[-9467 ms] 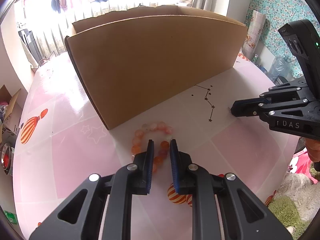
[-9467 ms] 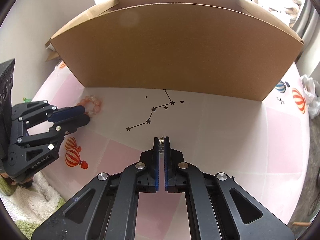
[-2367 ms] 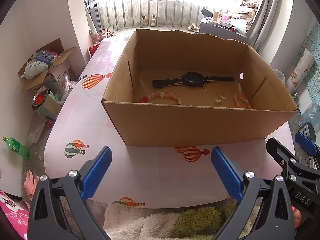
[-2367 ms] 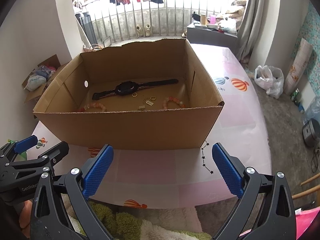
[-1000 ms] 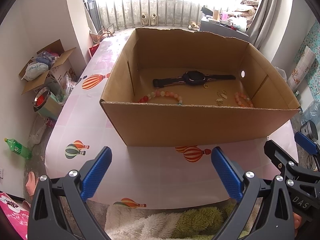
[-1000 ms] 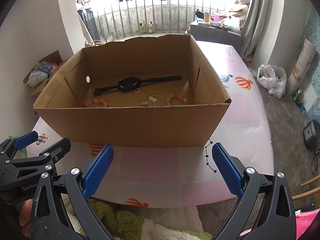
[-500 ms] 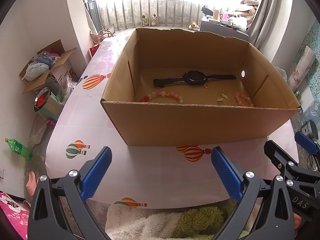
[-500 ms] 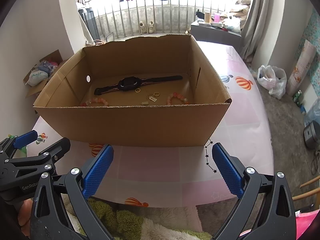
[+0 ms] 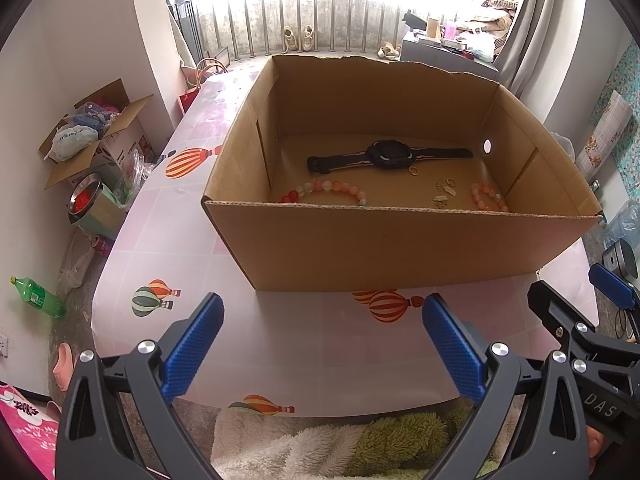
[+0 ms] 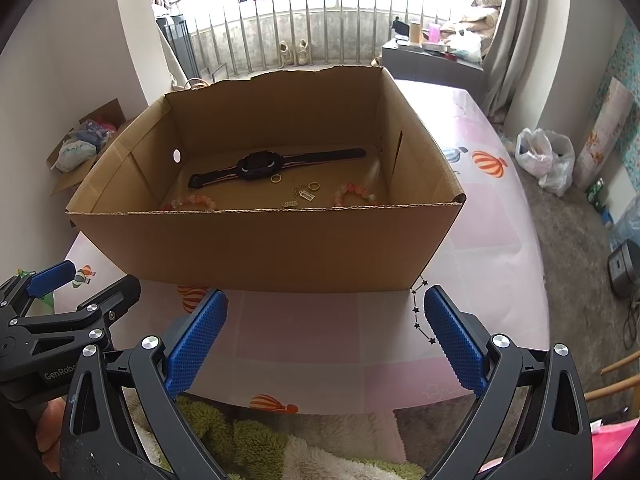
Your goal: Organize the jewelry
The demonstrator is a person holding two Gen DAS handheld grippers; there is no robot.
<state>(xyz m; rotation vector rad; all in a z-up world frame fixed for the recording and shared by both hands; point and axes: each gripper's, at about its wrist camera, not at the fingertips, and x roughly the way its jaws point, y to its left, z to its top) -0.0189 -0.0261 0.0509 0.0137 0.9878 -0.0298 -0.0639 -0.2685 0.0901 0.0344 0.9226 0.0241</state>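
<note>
I hold my left gripper [image 9: 322, 344] and right gripper [image 10: 326, 340] wide open and empty, low in the frame. The cardboard box [image 9: 400, 248] sits up ahead, mid-frame, holding the watch [image 9: 390, 156] lying sideways, bead bracelets [image 9: 324, 192] and small rings [image 9: 413, 171]. Both grippers look equally far from it.

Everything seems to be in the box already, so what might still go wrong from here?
Two risks, as I judge it. The small gold rings and charms lie loose on the floor of the cardboard box; a bump might scatter them against the beaded bracelets or under the watch. And the box is open-topped and looks light, so the open left gripper or right gripper hovering near its front wall could shove it along the smooth tablecloth.
</note>
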